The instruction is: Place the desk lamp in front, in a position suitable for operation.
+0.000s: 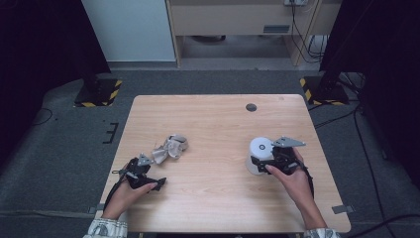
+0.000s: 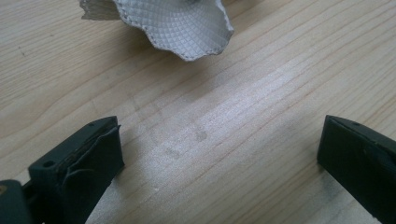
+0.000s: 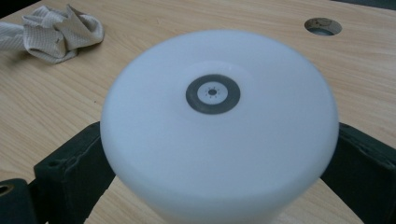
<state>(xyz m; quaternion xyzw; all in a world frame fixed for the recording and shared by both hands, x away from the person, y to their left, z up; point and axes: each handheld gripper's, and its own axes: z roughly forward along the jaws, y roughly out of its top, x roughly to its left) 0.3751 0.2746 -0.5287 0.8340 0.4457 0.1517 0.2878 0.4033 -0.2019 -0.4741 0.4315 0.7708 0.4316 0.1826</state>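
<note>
Right tongs (image 1: 265, 161) around white canister (image 1: 259, 149)

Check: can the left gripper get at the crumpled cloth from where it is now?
Probably yes. The left gripper stands open over bare wood, and the cloth lies just ahead of its jaws with nothing between them. The white container sits far off, between the right gripper jaws.

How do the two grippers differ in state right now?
The right gripper has its jaws on either side of the white device, gripping it; the left gripper is open and holds nothing. The right one is at its object; the left sits short of the crumpled cloth. Both are low over the wooden table.
</note>
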